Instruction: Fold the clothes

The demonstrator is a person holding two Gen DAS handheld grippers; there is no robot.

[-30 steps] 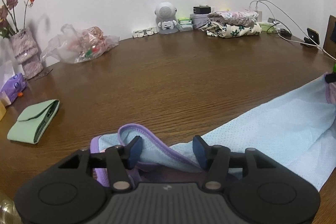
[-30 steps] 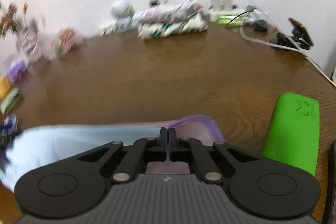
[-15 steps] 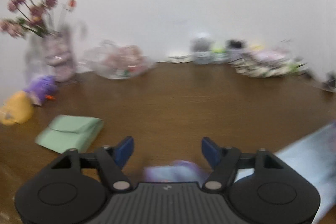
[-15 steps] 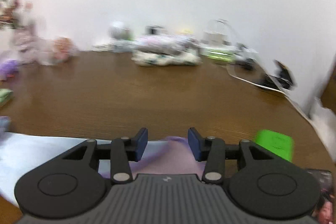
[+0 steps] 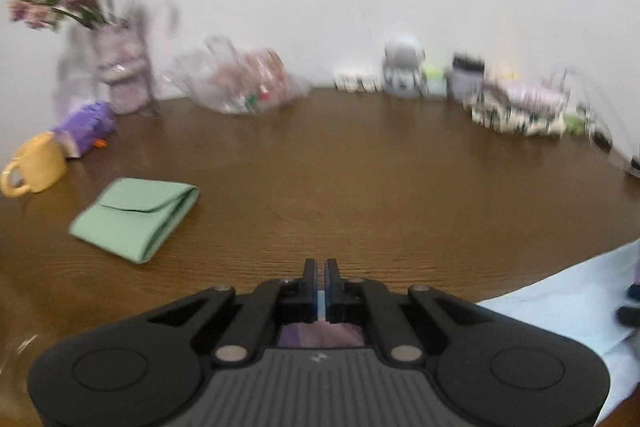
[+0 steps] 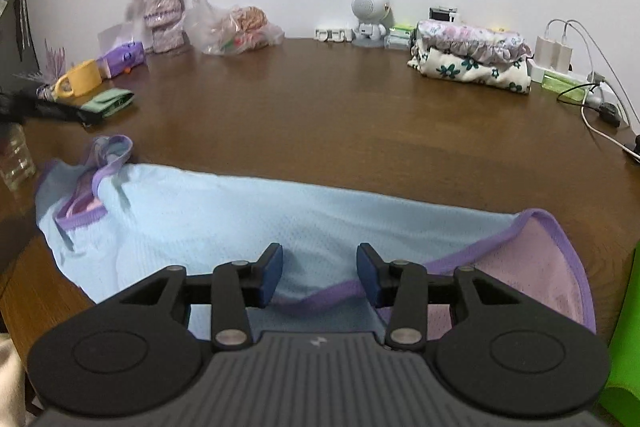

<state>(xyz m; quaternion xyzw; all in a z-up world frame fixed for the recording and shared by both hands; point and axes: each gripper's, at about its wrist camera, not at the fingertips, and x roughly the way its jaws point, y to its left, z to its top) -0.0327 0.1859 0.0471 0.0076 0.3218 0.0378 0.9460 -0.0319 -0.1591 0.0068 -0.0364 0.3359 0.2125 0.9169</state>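
Right wrist view: brown counter (image 6: pixel 360 115), light blue garment (image 6: pixel 224 223) with purple trim spread flat along near edge. Right gripper (image 6: pixel 319 273) spread wide just above hem. Left gripper (image 5: pixel 319 277) pinched on sliver of blue fabric. Green pouch (image 5: pixel 136 219) well apart.

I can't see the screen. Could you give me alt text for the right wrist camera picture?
An open hand-held gripper hovers over the purple-trimmed edge of a light blue garment spread on a brown wooden table. Along the far wall are a stack of folded floral clothes, a vase of dried flowers, a yellow mug and charger cables.
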